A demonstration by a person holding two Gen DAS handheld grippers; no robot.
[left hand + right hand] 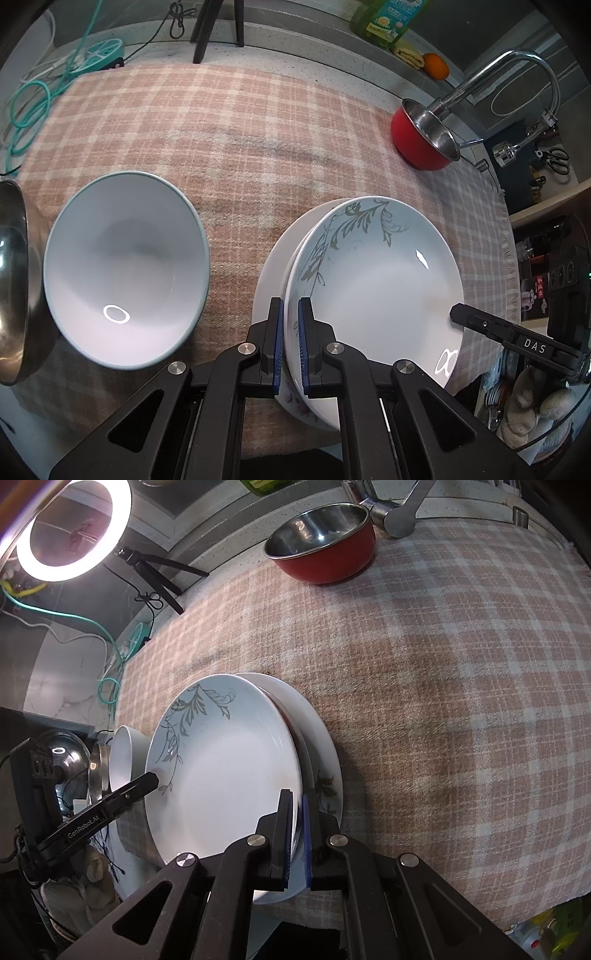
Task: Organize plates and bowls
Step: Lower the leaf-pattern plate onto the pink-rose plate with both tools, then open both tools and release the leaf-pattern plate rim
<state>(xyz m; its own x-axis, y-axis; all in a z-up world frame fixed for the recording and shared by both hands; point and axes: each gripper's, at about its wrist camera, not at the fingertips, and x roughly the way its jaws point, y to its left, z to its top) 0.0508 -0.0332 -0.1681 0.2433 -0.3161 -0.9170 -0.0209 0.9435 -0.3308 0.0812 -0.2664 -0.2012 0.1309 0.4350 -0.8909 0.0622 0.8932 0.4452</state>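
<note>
A white plate with a grey leaf pattern (376, 273) lies on top of a larger white plate (271, 273) on the checked cloth. My left gripper (291, 308) is shut on the leaf plate's left rim. My right gripper (297, 805) is shut on the same plate's (225, 768) right rim; its finger shows in the left wrist view (491, 326). A flowered plate edge (327, 786) shows beneath. A white bowl (125, 266) stands to the left, apart from the plates.
A red bowl with a steel inside (424, 136) stands at the far right by the tap (517, 74). A steel lid (14, 280) lies at the left edge. A ring light on a tripod (74, 528) and cables stand at the back.
</note>
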